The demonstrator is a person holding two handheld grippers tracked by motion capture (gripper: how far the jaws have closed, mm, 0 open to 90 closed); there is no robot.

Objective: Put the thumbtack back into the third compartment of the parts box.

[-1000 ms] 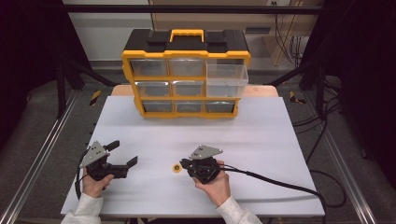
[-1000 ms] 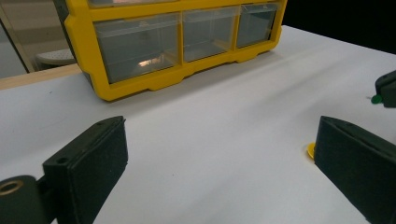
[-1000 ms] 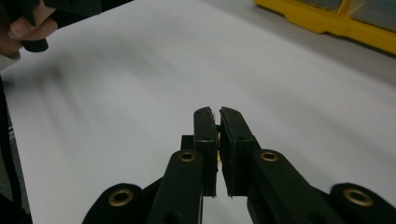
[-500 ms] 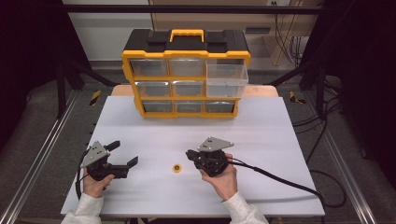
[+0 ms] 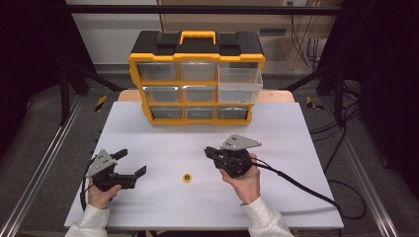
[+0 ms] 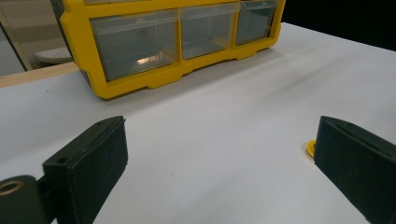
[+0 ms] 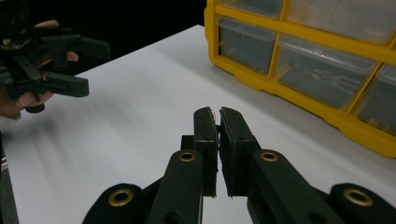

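No legible text or labels anywhere

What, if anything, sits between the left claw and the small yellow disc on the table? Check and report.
Nothing visible. The left claw stands open, and only bare white table lies between it and the small yellow disc. In the left gripper view the disc peeks out beside one jaw.

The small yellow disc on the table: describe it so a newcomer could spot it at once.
Start at the yellow and black drawer organiser at the far edge of the white table. Come toward the person; the small yellow disc lies flat between the left claw and right claw, the sole loose item there.
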